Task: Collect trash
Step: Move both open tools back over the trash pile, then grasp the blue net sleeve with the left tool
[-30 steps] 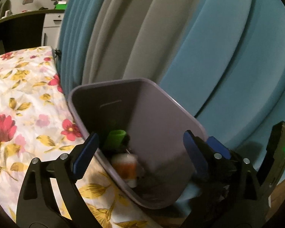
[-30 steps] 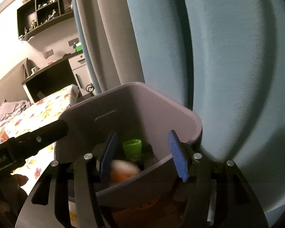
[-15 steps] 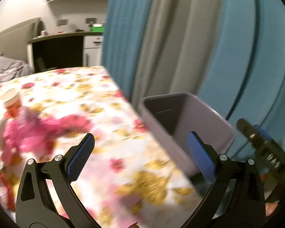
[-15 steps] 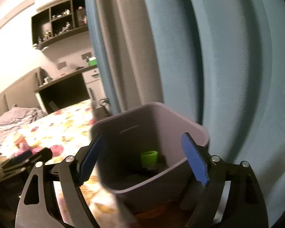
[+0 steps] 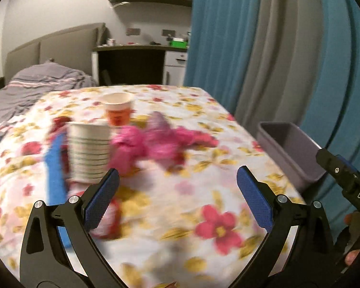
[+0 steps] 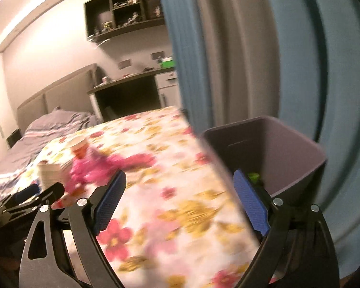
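Note:
Trash lies blurred on the floral tablecloth (image 5: 204, 216): a stack of white paper cups (image 5: 88, 153), an orange and white cup (image 5: 117, 110), a crumpled pink wrapper (image 5: 156, 144) and a blue strip (image 5: 54, 168). My left gripper (image 5: 177, 175) hangs open above the cloth, just short of the cups, with nothing between its fingers. The right gripper (image 6: 178, 176) is over the table's edge beside the purple-grey bin (image 6: 288, 148). Its jaws are opening and hold nothing. A green item (image 6: 254, 176) shows inside the bin.
Blue and grey curtains (image 6: 252, 60) hang close behind the bin. A bed (image 5: 36, 84), a dark desk (image 5: 132, 64) and wall shelves fill the back of the room. The left gripper's body (image 6: 31, 196) reaches in from the left of the right wrist view.
Both views have swung left, away from the bin's inside and over the table. The right jaws have widened, and the orange and white item once between them is gone from sight.

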A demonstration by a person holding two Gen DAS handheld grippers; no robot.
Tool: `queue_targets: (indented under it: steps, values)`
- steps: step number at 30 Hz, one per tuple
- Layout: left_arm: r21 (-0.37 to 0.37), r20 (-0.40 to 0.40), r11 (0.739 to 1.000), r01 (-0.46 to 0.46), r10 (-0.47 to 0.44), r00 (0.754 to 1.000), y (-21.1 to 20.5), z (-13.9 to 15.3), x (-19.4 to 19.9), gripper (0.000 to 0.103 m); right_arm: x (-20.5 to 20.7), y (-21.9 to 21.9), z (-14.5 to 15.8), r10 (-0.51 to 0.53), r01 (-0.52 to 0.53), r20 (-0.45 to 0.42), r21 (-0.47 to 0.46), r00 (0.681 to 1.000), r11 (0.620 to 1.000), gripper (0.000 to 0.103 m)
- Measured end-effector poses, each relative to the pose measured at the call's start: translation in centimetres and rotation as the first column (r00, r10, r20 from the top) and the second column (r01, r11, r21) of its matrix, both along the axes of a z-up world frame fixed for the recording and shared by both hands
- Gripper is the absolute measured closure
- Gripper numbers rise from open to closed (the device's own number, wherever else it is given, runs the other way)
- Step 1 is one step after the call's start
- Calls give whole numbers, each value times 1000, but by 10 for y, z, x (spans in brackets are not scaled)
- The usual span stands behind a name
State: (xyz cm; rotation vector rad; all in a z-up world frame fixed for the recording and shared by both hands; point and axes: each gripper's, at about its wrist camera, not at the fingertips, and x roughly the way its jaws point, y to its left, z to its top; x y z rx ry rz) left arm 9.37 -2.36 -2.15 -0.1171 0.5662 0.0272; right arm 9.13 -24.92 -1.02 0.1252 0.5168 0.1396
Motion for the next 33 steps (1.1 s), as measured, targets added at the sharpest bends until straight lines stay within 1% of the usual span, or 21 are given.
queue_targets:
  steps: [5,7,11,16,22,23,25,28,30,31,33]
  values:
    - [-10,-6,997,-79,79,997,45,-7,-23,6,-10,48,-14,92,-91,-44,21,995,996,15]
    - [-15,-26,993,-119,119,993,65,-15,-29,6,-12,68,-19,134,-134,-62,16,989,991,15]
    - [-31,-52,985,-171,169,984,93,-24,-38,6,-17,101,-27,200,-201,-83,-3,976,980,15]
    - [-57,-84,981,-185,180,980,111,-34,-39,7,-17,126,-33,242,-245,-103,-16,965,969,15]
    - [-119,-133,972,-203,187,973,125,-47,-34,8,-18,141,-37,261,-267,-122,-34,958,963,15]
    - [-139,-145,970,-199,179,973,127,-50,-32,8,-17,143,-38,264,-270,-125,-37,957,962,15]
    - [-159,-160,968,-194,169,973,128,-54,-29,10,-17,146,-40,269,-276,-129,-41,955,960,15]
    - [-162,-190,966,-202,170,967,131,-60,-26,18,-16,150,-40,277,-285,-133,-47,952,957,15]
    - [-181,-199,963,-198,161,967,134,-63,-27,27,-16,153,-41,283,-292,-136,-51,949,955,15]
    - [-192,-198,962,-194,156,968,136,-63,-27,29,-15,156,-42,288,-297,-139,-53,948,953,15]
    - [-199,-182,963,-180,144,973,136,-61,-30,42,-15,159,-43,295,-305,-145,-56,944,951,15]
